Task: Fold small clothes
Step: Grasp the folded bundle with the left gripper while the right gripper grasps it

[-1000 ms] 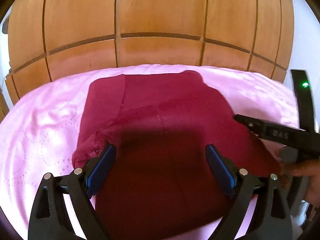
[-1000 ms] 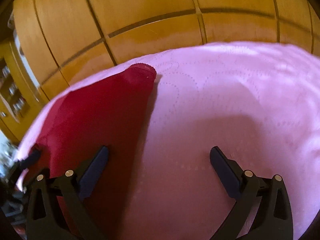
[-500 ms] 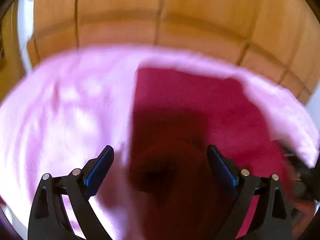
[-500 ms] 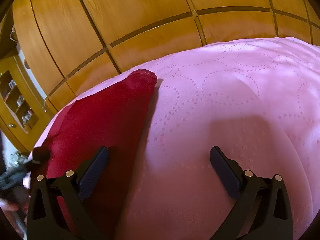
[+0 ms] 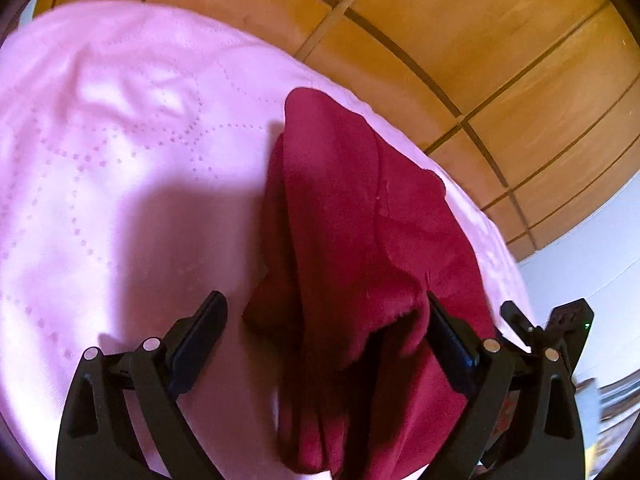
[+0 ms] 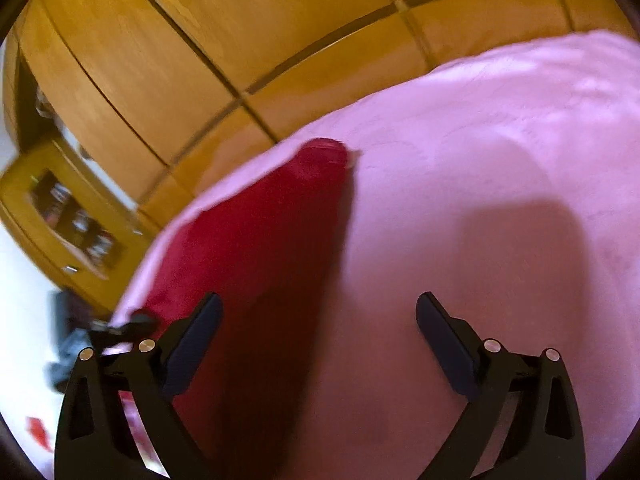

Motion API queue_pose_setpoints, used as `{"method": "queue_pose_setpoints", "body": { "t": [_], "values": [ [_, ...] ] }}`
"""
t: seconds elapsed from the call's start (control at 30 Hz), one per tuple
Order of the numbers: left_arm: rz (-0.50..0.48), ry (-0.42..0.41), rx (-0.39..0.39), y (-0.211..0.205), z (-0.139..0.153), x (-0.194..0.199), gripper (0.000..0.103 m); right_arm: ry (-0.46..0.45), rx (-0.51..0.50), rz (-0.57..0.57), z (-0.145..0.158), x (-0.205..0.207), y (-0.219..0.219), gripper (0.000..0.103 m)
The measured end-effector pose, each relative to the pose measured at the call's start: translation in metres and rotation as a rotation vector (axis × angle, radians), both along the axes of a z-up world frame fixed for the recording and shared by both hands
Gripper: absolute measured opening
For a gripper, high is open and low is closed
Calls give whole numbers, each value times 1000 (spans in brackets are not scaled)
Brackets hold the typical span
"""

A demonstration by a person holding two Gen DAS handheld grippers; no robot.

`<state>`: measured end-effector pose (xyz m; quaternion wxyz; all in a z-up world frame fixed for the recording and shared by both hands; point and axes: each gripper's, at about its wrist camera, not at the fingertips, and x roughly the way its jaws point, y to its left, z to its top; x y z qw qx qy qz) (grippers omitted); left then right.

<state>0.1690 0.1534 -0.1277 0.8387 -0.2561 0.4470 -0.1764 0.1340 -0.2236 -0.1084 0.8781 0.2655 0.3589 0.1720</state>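
In the left wrist view, the left tool (image 5: 322, 334) stands with fingers apart over the dark red garment (image 5: 360, 240), which lies bunched from centre to lower right on the pink bedspread (image 5: 100, 160).

In the right wrist view, the right tool (image 6: 318, 336) is likewise spread apart; the garment (image 6: 256, 240) fills the lower left, the bedspread (image 6: 480, 160) the right, wooden panelling (image 6: 240, 20) above.

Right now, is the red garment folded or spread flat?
Folded: the red garment lies in overlapping layers on the pink bedspread, with one layer's edge crossing its top.

The red garment (image 5: 360, 240) runs off the bottom edge; the cabinet shelves (image 6: 72, 220) are blurred
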Motion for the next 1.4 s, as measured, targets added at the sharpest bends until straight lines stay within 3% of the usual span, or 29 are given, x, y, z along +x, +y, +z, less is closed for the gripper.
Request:
{"method": "queue_pose_setpoints", "body": {
  "t": [0.1,0.2,0.27,0.33,0.43,0.47,0.53,0.67,0.97,1.17,1.4],
  "values": [
    [-24,10,27,-6,-2,8,94,64,62,42,0,14,7,90],
    [-71,4,49,-16,-1,15,91,122,26,96,-3,28,23,85],
    [-102,1,109,-26,-2,19,91,144,20,117,-7,33,31,82],
    [-135,-3,164,-34,-4,21,92,164,73,128,-12,41,36,77],
    [-128,2,156,-35,-2,29,88,184,126,131,-18,54,40,72],
    [-124,1,155,-36,0,32,76,180,118,133,-17,56,43,71],
    [-128,1,150,-42,4,33,64,169,98,135,-15,57,46,64],
    [-148,-59,225,-60,22,21,45,107,50,141,-2,47,47,56],
    [-204,-168,180,-101,51,3,40,-38,-21,92,38,10,24,52],
    [-296,-235,170,-163,70,9,40,-120,-68,-18,62,-18,-26,52],
    [-440,-257,179,-250,78,35,40,-135,-86,-170,67,-34,-97,52]
  ]
}}
